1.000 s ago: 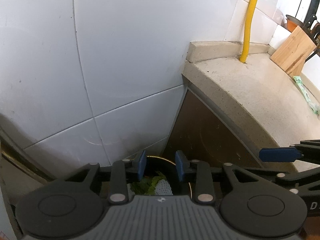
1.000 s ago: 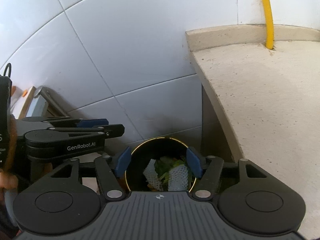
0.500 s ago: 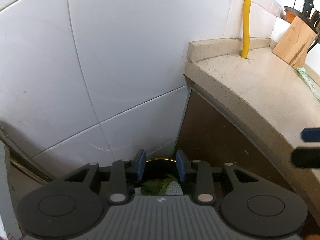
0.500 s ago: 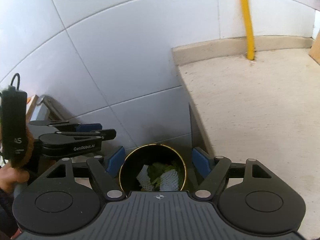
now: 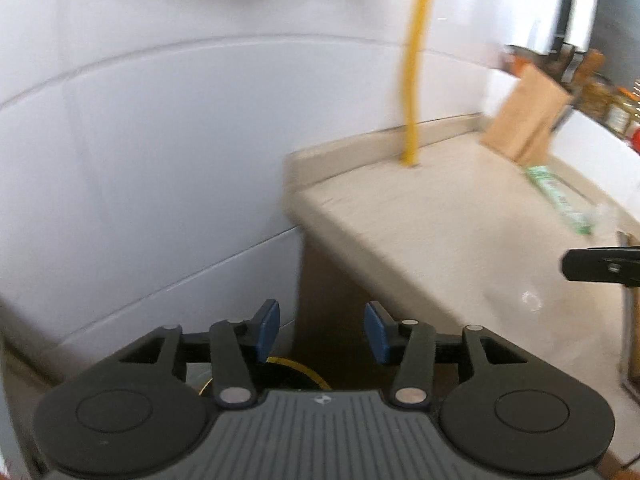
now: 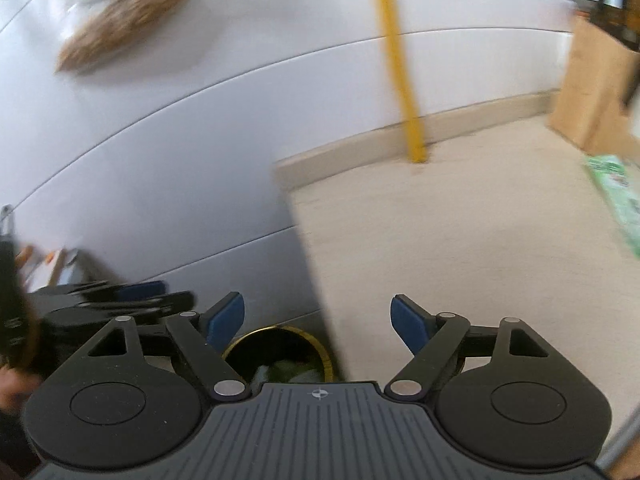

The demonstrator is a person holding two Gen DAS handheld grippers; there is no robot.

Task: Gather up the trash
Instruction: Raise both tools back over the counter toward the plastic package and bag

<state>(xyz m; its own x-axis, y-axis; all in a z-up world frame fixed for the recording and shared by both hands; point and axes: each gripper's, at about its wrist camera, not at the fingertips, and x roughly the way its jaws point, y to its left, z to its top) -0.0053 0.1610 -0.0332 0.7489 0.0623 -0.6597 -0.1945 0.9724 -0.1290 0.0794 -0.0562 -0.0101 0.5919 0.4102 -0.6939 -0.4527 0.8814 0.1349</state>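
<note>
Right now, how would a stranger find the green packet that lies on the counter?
Start at the beige stone counter and follow the white tiled wall right, past the yellow pipe, to the slanted wooden knife block. The flat green printed packet lies before it, the only green thing there.

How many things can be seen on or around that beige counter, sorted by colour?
Yellow: 1, the upright yellow pipe at the back of the beige stone counter.
Green: 1, the flat green printed packet lying on the counter.
Light brown: 1, the wooden knife block by the wall.
Black: 1, the round gold-rimmed black bin on the floor, with scraps inside.
Total: 4
</note>
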